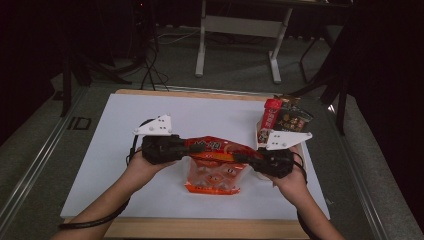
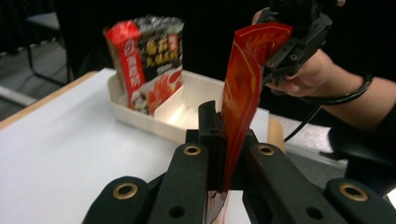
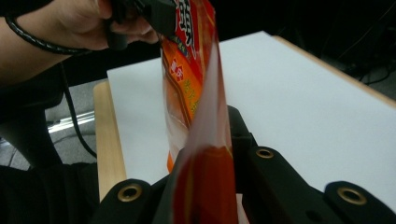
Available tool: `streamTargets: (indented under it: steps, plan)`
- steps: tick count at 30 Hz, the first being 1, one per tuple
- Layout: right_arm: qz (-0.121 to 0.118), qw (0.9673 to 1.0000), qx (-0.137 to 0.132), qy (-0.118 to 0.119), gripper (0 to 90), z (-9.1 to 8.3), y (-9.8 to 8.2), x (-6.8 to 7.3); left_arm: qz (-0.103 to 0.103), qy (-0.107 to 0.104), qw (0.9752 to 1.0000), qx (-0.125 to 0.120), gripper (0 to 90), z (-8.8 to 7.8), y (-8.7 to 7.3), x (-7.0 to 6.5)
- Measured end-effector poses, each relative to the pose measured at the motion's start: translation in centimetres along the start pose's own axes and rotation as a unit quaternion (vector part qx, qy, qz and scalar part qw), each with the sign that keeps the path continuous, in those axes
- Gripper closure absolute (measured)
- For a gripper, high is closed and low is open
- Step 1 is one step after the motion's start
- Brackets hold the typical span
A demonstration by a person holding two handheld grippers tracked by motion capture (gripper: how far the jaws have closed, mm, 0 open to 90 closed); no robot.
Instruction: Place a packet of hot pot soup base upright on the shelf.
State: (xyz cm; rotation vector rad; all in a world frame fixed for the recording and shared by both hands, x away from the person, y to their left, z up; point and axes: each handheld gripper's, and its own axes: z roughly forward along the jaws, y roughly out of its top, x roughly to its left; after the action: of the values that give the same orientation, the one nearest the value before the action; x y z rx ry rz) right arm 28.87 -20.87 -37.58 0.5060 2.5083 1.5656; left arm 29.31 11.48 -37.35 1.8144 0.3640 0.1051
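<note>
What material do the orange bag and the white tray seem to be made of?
The orange bag looks like thin glossy plastic film: it creases, shines and is partly see-through in the right gripper view. The white tray looks like rigid, smooth plastic with moulded dividers, though this is uncertain.

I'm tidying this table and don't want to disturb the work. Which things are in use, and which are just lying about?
In use:
- orange-red pouch
- left gripper, shut on it
- right gripper, shut on it

Lying about:
- white tray
- dark-and-red packet standing in it
</note>
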Motion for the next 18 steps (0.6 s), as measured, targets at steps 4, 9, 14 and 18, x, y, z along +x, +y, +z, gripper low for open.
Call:
streamTargets:
  steps: [4, 9, 14, 18]
  plan:
    - [-0.004, 1.0000, -0.003, -0.006, 90.0, -0.7, 1.3, 0.1, -0.007, -0.006, 0.9999, -0.007, 80.7, 0.0, 0.4, 0.3]
    - [-0.004, 0.9999, -0.001, -0.015, 90.0, -1.4, 2.2, -0.1, -0.015, -0.003, 0.9998, -0.011, 49.3, 0.3, 0.1, 0.3]
    - [0.010, 0.9997, -0.012, -0.019, 90.0, -2.3, 2.4, -0.7, -0.031, 0.030, 0.9989, -0.018, 21.2, -0.1, -0.4, 0.5]
    - [0.016, 0.9991, -0.023, -0.032, 90.0, -3.6, 3.1, -1.2, -0.032, 0.047, 0.9982, -0.018, 8.7, -0.4, -0.9, 0.7]
